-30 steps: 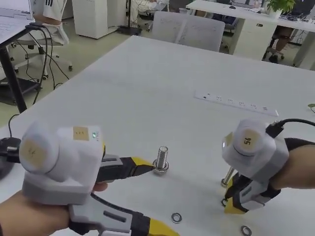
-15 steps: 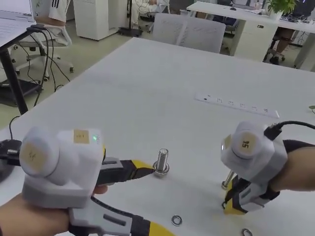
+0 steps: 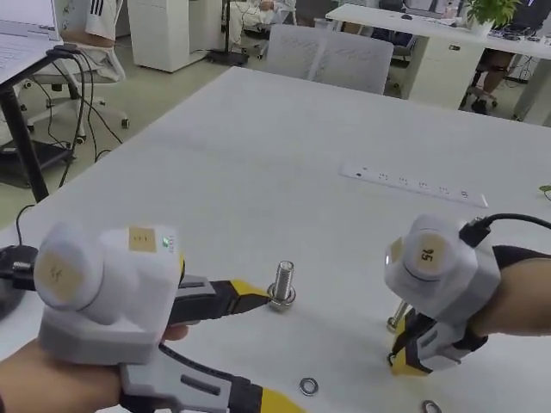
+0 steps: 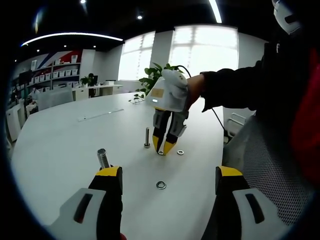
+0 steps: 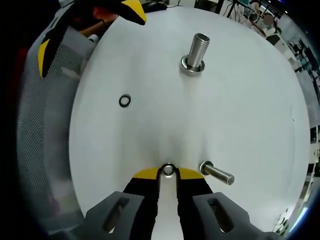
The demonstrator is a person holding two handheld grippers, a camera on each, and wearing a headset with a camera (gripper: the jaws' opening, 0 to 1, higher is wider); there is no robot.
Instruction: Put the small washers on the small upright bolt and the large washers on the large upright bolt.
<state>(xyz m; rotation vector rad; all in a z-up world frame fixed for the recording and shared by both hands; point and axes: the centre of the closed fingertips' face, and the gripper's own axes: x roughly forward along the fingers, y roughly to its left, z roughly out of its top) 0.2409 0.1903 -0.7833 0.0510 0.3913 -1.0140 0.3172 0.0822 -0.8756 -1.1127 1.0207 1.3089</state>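
The large upright bolt (image 3: 282, 283) (image 5: 195, 51) (image 4: 103, 158) stands mid-table. The thinner small bolt (image 3: 397, 315) (image 5: 216, 173) (image 4: 147, 137) stands to its right. My right gripper (image 3: 403, 365) (image 5: 168, 176) (image 4: 167, 148) points down at the table beside the small bolt, its jaws shut on a small washer (image 5: 168, 170). Open, my left gripper (image 3: 263, 348) (image 4: 167, 173) hovers low with one jaw tip just left of the large bolt. A loose washer (image 3: 308, 385) (image 5: 125, 101) (image 4: 161, 185) lies between the grippers. Another washer (image 3: 430, 406) (image 4: 180, 152) lies by the right gripper.
A white power strip (image 3: 413, 182) lies farther back on the white table (image 3: 258, 155). A grey chair (image 3: 327, 56) stands at the far edge. Cables and a stand (image 3: 26, 146) are off the table's left side. The person's body is close behind the near edge.
The right gripper has tilted slightly over the washer. The left gripper and both bolts stay where they were.
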